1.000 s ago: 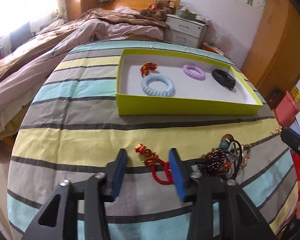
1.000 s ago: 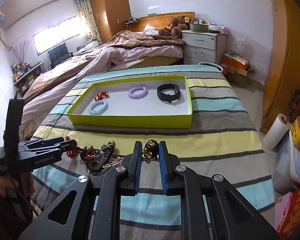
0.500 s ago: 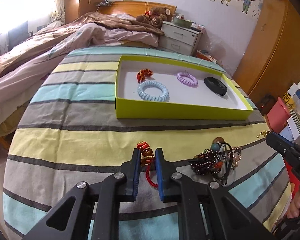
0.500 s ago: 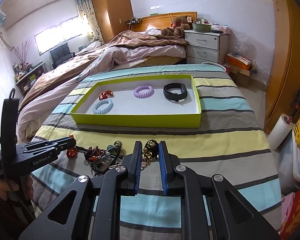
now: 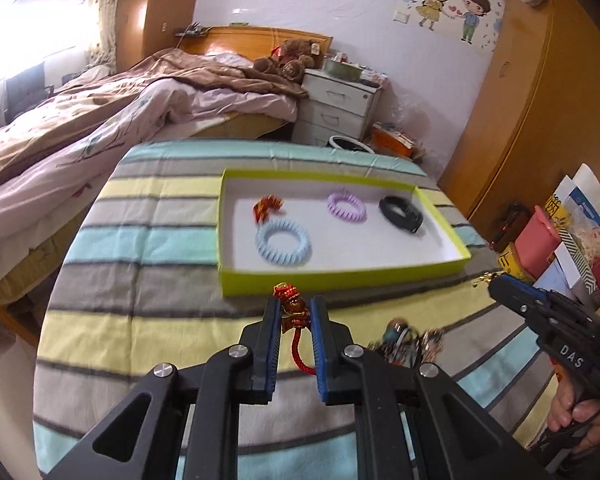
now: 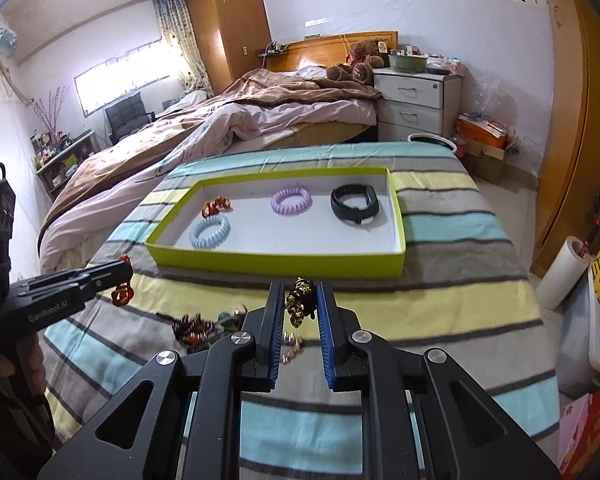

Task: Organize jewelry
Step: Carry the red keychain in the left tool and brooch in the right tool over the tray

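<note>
Tray (image 6: pixel 276 259) holds blue coil (image 6: pixel 209 231), purple coil (image 6: pixel 291 201), black band (image 6: pixel 354 203).

Your support is a bed (image 6: pixel 452 292) under a striped sheet, bands of teal, grey and pale yellow running across. A lime-green tray (image 6: pixel 284 259) sits flat on it, mid-bed toward the far end, long side along the stripes. Near the front edge you've got a tangled heap of beaded jewelry (image 6: pixel 198 326) lying on the sheet, left of centre in the right wrist view, blurred.
</note>
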Tool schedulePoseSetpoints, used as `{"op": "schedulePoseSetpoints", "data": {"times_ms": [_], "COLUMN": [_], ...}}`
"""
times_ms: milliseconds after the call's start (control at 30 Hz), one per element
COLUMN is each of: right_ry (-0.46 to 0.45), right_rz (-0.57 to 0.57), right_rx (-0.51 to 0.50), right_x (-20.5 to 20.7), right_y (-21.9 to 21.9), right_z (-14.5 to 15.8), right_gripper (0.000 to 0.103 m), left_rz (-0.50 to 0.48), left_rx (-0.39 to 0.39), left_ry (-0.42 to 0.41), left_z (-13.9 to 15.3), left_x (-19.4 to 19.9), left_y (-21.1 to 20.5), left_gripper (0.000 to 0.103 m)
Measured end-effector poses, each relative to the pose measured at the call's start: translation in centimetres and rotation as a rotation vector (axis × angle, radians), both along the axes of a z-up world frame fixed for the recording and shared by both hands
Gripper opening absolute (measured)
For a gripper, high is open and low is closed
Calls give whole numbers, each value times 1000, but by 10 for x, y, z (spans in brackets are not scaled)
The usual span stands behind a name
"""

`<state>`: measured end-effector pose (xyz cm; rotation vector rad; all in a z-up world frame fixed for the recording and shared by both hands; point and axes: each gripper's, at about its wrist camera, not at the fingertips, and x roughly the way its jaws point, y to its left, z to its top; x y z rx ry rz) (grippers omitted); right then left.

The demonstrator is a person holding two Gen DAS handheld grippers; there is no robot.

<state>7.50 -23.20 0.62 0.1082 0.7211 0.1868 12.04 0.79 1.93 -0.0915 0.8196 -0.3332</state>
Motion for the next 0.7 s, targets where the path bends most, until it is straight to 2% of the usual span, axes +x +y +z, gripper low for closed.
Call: {"op": "schedulePoseSetpoints", "data": {"times_ms": [367, 700], "right_ry": [22, 95], "right_rz": [12, 24], "right_rx": [-28, -36], "right_x": [52, 105], "right_y": [0, 3], "right_z": [6, -12], "right_gripper": [17, 17], "left_rz": [-74, -117], "left_rx": [-13, 12], "left_ry": [-17, 18], "left_z": [19, 9], "left_x": [56, 116], "left_y": [-22, -44], "left_gripper": [15, 15]}}
